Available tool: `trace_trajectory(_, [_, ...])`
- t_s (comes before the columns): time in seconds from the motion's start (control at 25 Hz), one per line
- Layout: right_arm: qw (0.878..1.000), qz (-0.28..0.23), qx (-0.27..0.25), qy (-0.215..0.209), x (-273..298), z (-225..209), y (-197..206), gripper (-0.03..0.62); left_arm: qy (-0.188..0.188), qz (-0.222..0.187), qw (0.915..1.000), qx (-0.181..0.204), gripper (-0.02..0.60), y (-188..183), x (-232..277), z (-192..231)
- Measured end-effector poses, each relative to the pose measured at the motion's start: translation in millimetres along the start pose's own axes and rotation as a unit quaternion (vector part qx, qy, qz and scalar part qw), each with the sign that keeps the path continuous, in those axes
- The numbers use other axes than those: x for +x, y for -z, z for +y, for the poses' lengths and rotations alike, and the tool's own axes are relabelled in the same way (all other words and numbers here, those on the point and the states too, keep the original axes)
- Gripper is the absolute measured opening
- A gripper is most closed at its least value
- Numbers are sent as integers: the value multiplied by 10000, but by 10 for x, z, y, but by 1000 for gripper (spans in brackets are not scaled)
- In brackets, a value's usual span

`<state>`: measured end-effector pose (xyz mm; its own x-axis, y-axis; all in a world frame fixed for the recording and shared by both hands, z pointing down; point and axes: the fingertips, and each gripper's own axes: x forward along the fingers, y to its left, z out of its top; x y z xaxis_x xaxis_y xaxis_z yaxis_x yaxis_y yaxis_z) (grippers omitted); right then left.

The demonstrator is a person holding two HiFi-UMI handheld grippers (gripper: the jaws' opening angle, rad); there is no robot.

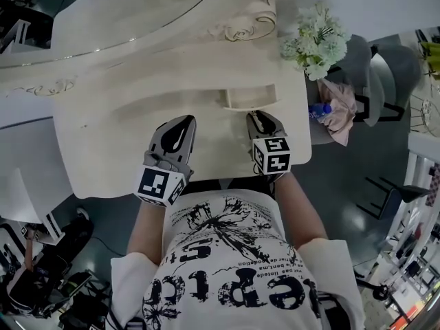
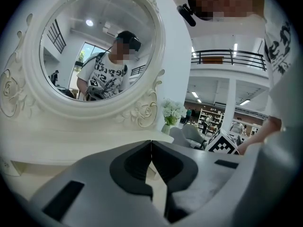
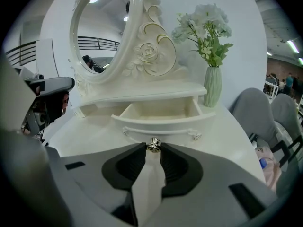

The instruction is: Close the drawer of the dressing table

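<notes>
The white dressing table (image 1: 103, 122) has its small curved drawer (image 3: 161, 112) pulled out under the mirror shelf, with nothing inside; in the head view the drawer (image 1: 251, 96) sits right of centre. A metal knob (image 3: 153, 145) on the drawer front lies between the tips of my right gripper (image 3: 152, 148), and both pads touch it. My right gripper (image 1: 258, 119) reaches the drawer front from the near edge. My left gripper (image 1: 180, 126) hovers over the tabletop to the left of the drawer. Its jaws (image 2: 151, 148) are shut with nothing between them.
An oval mirror (image 2: 99, 46) in a carved frame rises behind the drawer. A green vase of white flowers (image 3: 212, 86) stands at the table's right end. Beyond it grey chairs (image 1: 357, 67) hold a pink cloth (image 1: 340, 112) and a blue bottle (image 1: 320, 110).
</notes>
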<state>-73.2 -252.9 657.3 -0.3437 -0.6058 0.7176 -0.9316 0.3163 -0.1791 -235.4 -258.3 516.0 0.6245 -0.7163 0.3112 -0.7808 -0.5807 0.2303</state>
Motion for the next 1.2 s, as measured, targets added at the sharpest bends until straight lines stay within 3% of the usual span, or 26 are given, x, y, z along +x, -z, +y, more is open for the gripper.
trace_trajectory(1.2, [9988,-113,-472,96,396,-135,-435,106,-369,122,9992,41,18,-26,-35,245])
